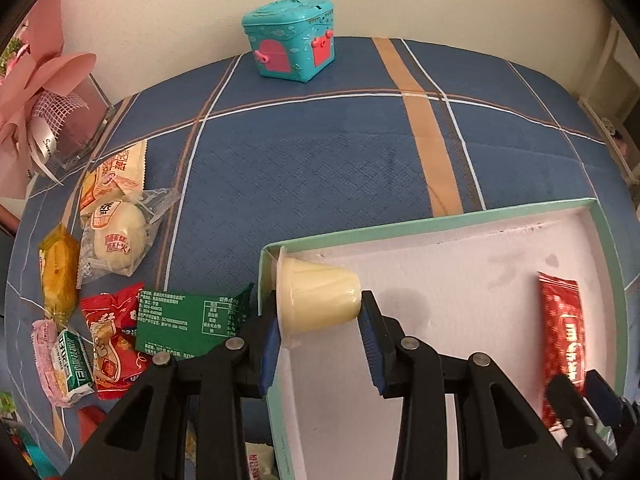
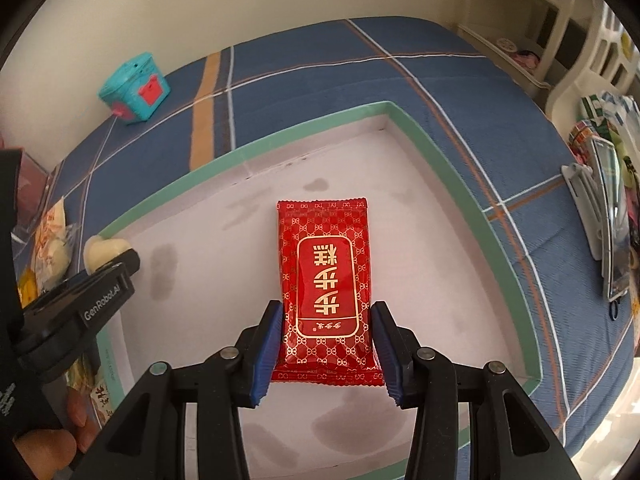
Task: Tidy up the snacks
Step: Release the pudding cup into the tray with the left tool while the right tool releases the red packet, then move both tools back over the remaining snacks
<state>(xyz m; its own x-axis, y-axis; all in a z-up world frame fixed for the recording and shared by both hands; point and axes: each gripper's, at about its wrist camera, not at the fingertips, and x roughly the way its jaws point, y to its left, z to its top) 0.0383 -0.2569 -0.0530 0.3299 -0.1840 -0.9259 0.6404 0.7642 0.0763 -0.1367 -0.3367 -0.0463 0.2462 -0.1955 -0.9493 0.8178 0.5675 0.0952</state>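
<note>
**Two snacks over the box, both held tight**

My left gripper (image 1: 320,316) is clamped on a pale jelly cup (image 1: 320,300), one pad on its sealed lid and the other on its base, so the cup lies sideways. It sits at the near-left corner of the green-rimmed box (image 1: 448,216), with its lid flange just beside the wall there. My right gripper (image 2: 326,344) is clamped across the lower part of a red snack packet (image 2: 324,276), which lies lengthwise over the white floor of the box (image 2: 448,160). I cannot tell whether either snack is resting on the floor or hanging just above it.

As I see it, the cup is the bigger worry. It is round and on its side, so if I let go from any height it could roll across the box, or tip over the low wall at that corner. Squeezing on the lid could also buckle the seal.

The packet is glossy and soft; it may slip from the pads, or crumple if I press it down.

My two grippers are close over one box, so releasing both at once risks a knock. The loose snacks (image 1: 108,240) on the blue cloth (image 1: 320,152) to the left are still to be sorted.
</note>
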